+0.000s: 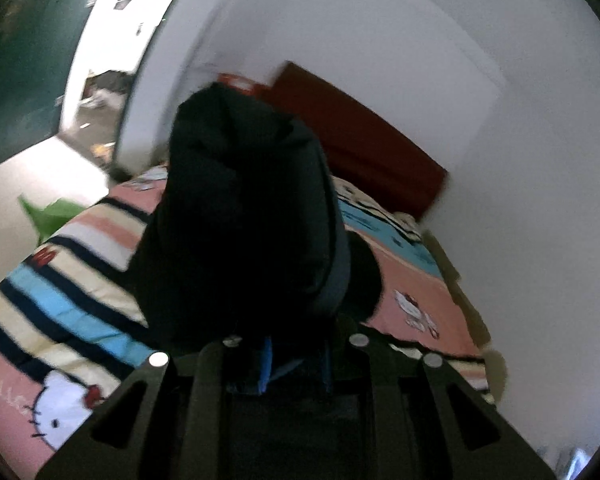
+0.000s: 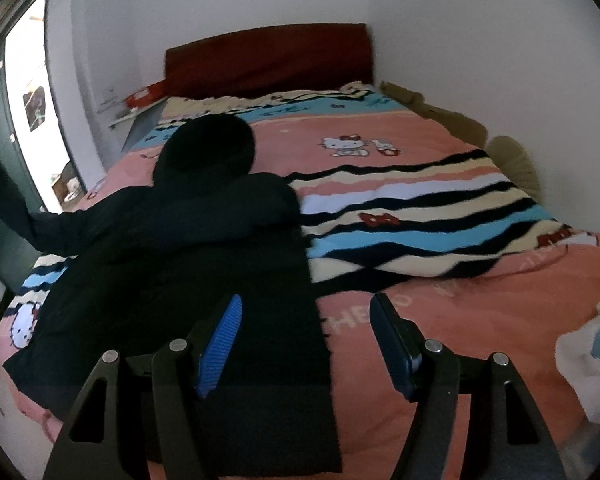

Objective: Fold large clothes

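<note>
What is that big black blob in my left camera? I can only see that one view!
Observer: It's a sleeve of the black hooded jacket. The right camera shows the whole jacket spread on the bed, hood toward the red headboard.
Child: Is the other gripper grabbing it too?
Observer: No. The right gripper is wide open above the jacket's near edge, holding nothing.
Child: Is the other sleeve sticking out?
Observer: No, it lies folded across the chest. Only the one your left gripper pinches stretches out, off the bedspread's side.
</note>
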`<state>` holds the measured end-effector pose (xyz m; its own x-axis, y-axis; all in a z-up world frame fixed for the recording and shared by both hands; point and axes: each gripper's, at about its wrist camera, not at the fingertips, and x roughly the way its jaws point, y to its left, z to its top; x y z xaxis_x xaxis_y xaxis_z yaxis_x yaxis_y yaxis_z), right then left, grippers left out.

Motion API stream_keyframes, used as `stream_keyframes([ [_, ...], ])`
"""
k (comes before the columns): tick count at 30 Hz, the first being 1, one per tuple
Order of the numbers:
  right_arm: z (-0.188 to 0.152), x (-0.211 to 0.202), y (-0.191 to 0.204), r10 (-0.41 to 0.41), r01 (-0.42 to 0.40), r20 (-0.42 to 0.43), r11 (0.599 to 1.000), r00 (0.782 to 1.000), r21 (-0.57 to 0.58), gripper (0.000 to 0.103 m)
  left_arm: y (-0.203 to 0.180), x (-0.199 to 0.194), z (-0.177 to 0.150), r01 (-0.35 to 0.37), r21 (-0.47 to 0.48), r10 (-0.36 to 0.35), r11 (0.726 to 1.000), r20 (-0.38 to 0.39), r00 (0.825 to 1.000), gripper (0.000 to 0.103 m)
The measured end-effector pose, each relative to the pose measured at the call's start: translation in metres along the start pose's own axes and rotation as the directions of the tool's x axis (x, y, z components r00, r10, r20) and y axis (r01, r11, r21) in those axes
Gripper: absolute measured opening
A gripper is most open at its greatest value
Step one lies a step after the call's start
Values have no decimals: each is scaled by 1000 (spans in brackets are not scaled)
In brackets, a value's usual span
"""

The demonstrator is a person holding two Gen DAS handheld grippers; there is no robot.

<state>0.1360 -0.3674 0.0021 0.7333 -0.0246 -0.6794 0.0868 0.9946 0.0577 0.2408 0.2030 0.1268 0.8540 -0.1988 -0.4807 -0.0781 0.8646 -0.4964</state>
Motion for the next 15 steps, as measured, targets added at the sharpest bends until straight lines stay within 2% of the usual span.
stream_keyframes([
  [5, -10, 5, -22, -13, 13, -4, 999, 1000, 37, 66, -89, 35, -24, 78, 136, -70, 988, -67, 995, 15],
  [8, -15, 8, -36, -24, 24, -7, 998, 1000, 60, 66, -129, 57, -46, 113, 195, -91, 974, -117, 989, 15],
  [15, -24, 17, -65, -58, 61, -26, 992, 998, 107, 66, -208, 145, -124, 140, 312, -55, 940, -266, 962, 14],
])
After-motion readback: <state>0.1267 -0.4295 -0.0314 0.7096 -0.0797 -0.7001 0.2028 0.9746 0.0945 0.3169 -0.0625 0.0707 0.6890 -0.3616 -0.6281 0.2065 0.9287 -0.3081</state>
